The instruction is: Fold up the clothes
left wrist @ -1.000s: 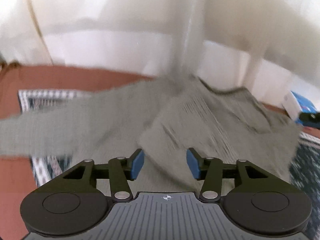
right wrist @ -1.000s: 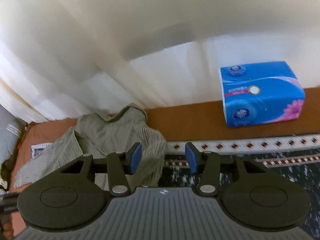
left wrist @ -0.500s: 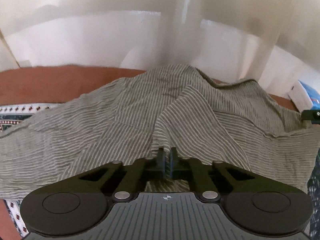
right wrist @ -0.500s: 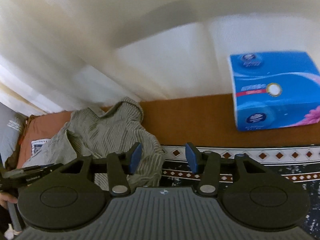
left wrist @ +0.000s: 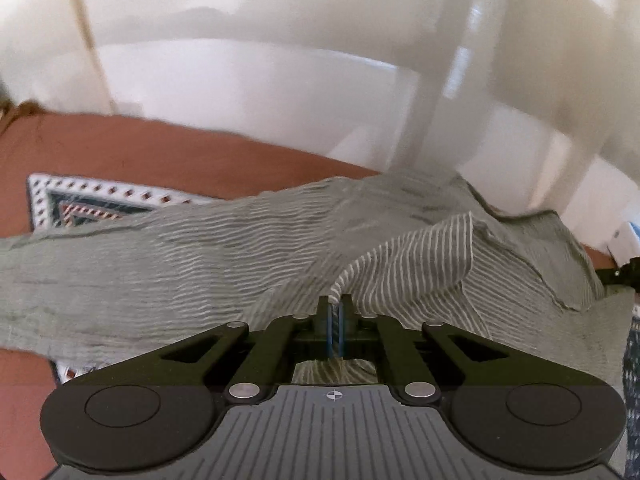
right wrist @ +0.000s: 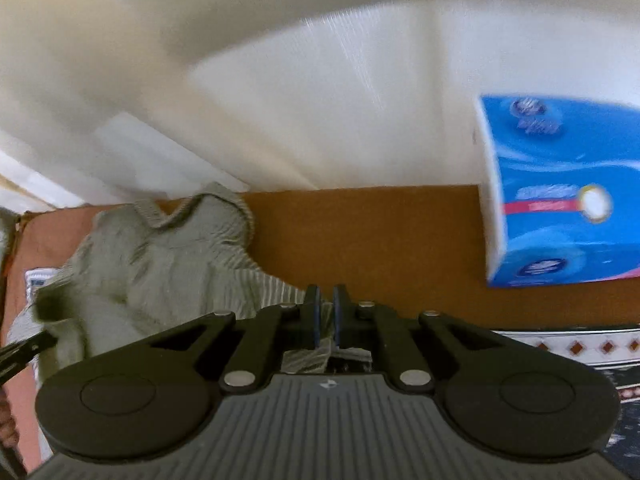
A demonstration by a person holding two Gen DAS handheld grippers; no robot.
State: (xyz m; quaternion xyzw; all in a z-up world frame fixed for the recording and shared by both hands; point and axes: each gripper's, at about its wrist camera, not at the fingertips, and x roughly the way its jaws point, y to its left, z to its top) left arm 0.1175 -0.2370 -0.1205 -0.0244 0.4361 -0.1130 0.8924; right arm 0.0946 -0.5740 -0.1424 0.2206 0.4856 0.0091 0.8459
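Observation:
A grey-green striped shirt (left wrist: 240, 248) lies spread over a brown surface. In the left wrist view my left gripper (left wrist: 335, 312) is shut on a raised fold of the shirt near its lower edge, and the cloth peaks up from the jaws. In the right wrist view the same shirt (right wrist: 160, 256) lies crumpled at the left, collar toward the wall. My right gripper (right wrist: 325, 312) is shut on the shirt's right edge, with striped cloth showing between and below the pads.
A blue tissue box (right wrist: 560, 196) stands at the right on the brown surface (right wrist: 360, 248), against the white curtain (right wrist: 320, 100). A patterned rug border (left wrist: 92, 204) shows under the shirt. The left gripper's tip (right wrist: 24, 352) enters at the far left.
The left gripper went from open to shut on the shirt and has lifted a fold. The right gripper, open half a second ago, has dropped and shut on the shirt's edge.

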